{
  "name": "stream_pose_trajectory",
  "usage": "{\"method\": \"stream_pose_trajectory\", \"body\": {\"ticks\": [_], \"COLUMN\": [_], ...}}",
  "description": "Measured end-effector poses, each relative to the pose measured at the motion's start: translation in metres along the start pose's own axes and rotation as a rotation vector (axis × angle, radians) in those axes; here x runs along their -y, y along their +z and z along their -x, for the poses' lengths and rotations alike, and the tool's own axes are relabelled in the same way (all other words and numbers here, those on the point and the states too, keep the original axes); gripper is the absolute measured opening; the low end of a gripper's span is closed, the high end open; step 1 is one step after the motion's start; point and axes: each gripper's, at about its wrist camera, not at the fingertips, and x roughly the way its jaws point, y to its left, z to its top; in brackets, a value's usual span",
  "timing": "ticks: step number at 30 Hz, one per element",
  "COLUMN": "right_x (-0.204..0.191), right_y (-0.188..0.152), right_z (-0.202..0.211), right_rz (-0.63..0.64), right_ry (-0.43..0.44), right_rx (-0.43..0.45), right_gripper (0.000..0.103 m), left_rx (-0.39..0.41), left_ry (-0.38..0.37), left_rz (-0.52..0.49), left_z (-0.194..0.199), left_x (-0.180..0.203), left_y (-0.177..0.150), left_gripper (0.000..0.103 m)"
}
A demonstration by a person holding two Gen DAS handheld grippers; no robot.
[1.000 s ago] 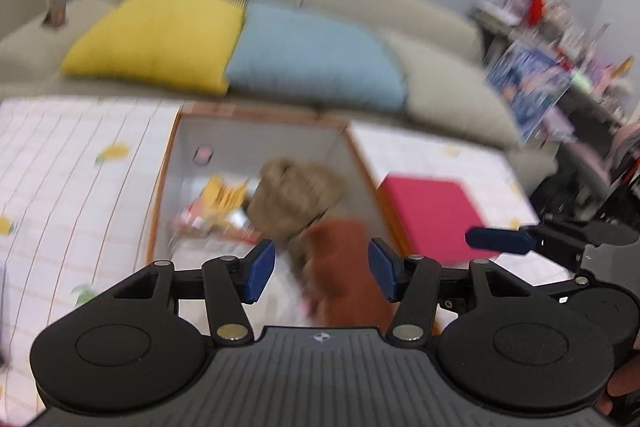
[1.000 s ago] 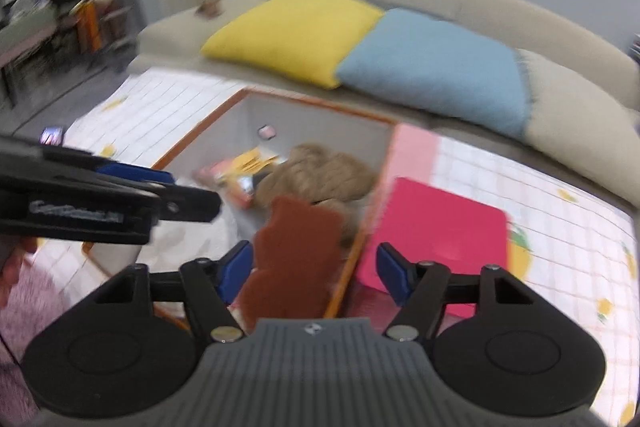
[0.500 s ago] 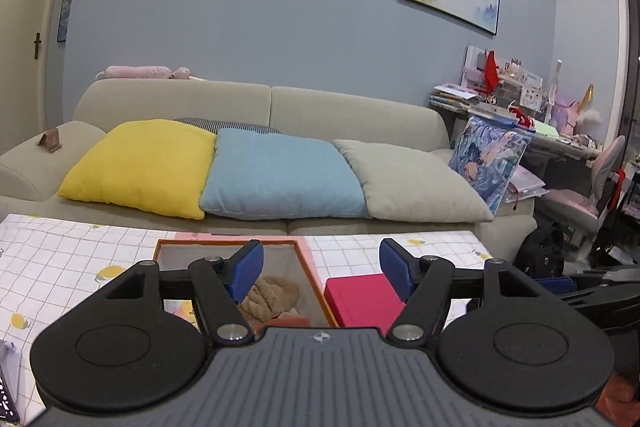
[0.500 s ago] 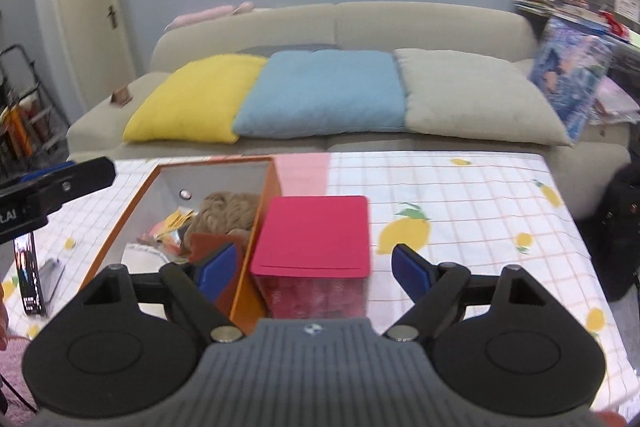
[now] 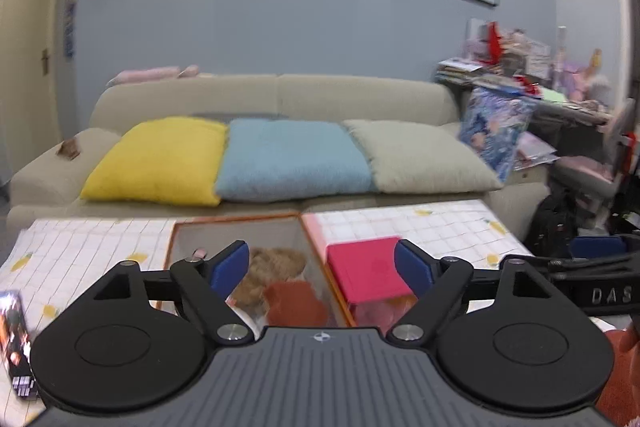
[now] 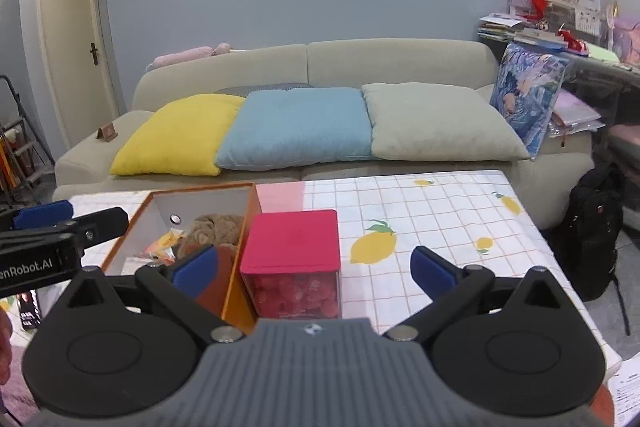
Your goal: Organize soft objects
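Observation:
An open orange box [image 5: 308, 235] [image 6: 240, 255] stands on the table. Inside it lie a tan plush toy [image 5: 268, 271] [image 6: 212, 227] and a rust-brown soft piece [image 5: 294, 303]. A clear container with a pink lid [image 5: 368, 267] [image 6: 294, 239], full of red soft items, stands right of the box. My left gripper [image 5: 322, 269] is open and empty, held back above the near side of the box. My right gripper [image 6: 314, 267] is open and empty, behind the pink-lidded container.
A lemon-print cloth covers the table [image 6: 432, 219]. A sofa [image 6: 320, 67] with yellow [image 6: 176, 135], blue [image 6: 296, 123] and grey [image 6: 436, 123] cushions stands behind. A dark small package [image 5: 16, 339] lies at the table's left. A cluttered desk [image 6: 560, 39] and a black backpack [image 6: 596, 227] are on the right.
Both grippers have pulled back and tilted up from over the box. The rust-brown piece that was between the fingers a second ago now lies in the box. Both grippers stay open.

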Motion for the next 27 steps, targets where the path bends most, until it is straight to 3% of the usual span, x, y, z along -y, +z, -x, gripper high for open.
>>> {"method": "stream_pose_trajectory", "body": {"ticks": [13, 27], "right_x": [-0.012, -0.013], "right_y": [-0.041, -0.047], "right_z": [-0.029, -0.036], "right_rz": [0.087, 0.087], "right_ry": [-0.083, -0.100], "right_rx": [-0.161, -0.185], "right_gripper": [0.100, 0.100], "left_rx": [-0.243, -0.272], "left_ry": [0.070, 0.082], "left_rz": [0.049, 0.036], "left_z": [-0.029, -0.031], "left_x": [0.001, 0.004], "left_y": [-0.050, -0.053], "left_gripper": [0.100, 0.100]}}
